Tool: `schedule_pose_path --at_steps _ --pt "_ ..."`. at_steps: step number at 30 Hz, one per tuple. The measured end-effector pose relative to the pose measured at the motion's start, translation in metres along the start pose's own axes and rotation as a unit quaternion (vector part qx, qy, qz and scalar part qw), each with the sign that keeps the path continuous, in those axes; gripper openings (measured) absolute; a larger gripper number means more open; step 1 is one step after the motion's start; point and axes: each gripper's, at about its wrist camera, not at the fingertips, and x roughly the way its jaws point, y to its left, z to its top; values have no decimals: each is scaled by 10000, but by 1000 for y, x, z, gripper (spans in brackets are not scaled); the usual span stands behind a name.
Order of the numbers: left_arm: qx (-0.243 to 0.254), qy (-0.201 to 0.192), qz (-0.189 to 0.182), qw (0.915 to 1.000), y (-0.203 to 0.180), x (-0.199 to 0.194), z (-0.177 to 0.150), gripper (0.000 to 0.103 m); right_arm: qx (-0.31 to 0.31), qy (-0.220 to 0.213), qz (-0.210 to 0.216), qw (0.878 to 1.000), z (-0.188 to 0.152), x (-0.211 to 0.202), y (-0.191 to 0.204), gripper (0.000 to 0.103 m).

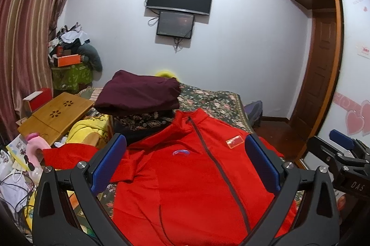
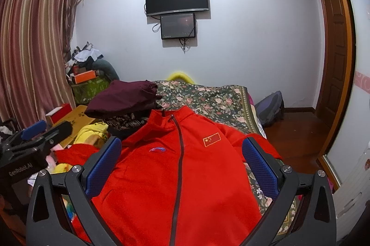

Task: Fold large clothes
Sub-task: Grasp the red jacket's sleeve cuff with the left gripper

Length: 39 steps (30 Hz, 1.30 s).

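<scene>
A red zip-up jacket lies front up on the floral bedspread, collar toward the far wall. It has a grey zipper, a flag patch and a blue logo. One sleeve stretches out to the left. My left gripper hovers open above the chest, with nothing between its blue pads. My right gripper is also open over the chest, holding nothing. Each gripper shows at the edge of the other's view, the right gripper beside the left gripper.
A maroon folded garment sits on a patterned one beyond the collar. A wooden lap table, yellow blanket and clutter lie left. A backpack sits on the wooden floor right, near a wardrobe door.
</scene>
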Motion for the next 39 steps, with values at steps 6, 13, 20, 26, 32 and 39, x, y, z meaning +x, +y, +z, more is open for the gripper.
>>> schedule_pose_path --at_steps 6,13,20,26,32,39 --pt "-217 20 458 9987 38 23 7 103 -13 160 -126 9998 4 20 -3 103" --pt "-706 6 1386 9878 121 55 13 103 -83 389 -375 9985 7 53 -8 103" --pt "-1415 686 2210 9625 231 107 -12 102 -31 770 -461 9960 4 88 -17 103" --pt "-2569 1639 1952 9322 322 151 -63 81 39 1201 -457 9917 -3 115 -24 103" --pt "-3842 2185 1418 8857 379 177 -118 57 90 1559 -521 9864 -11 131 -30 103" --pt "-4655 2248 1086 8491 408 197 -152 43 97 1736 -566 9831 -11 143 -33 103"
